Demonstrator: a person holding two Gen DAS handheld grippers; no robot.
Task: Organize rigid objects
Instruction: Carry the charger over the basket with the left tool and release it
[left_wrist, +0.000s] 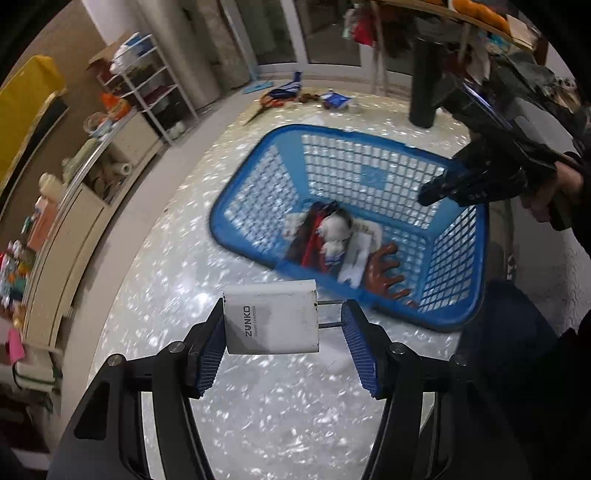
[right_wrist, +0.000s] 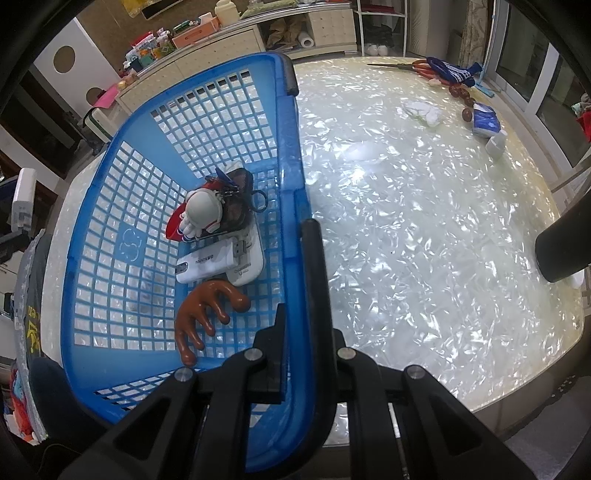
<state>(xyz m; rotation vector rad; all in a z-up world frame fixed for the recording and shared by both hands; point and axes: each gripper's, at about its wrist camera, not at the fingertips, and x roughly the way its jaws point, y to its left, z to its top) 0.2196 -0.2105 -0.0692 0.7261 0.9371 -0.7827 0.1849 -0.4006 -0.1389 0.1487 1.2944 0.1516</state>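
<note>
While right gripper (right_wrist: 295, 295) clamps the basket (right_wrist: 288, 155) rim, left gripper (left_wrist: 284, 332) pinches a white charger (left_wrist: 271, 317) above the table (left_wrist: 258, 406).

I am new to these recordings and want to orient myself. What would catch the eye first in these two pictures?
The blue basket on the pearly table dominates both views; the right gripper is clamped on its rim. Inside lie a white astronaut figure and a brown antler-shaped piece. In the left wrist view, the left gripper holds a white charger just short of the basket.
</note>
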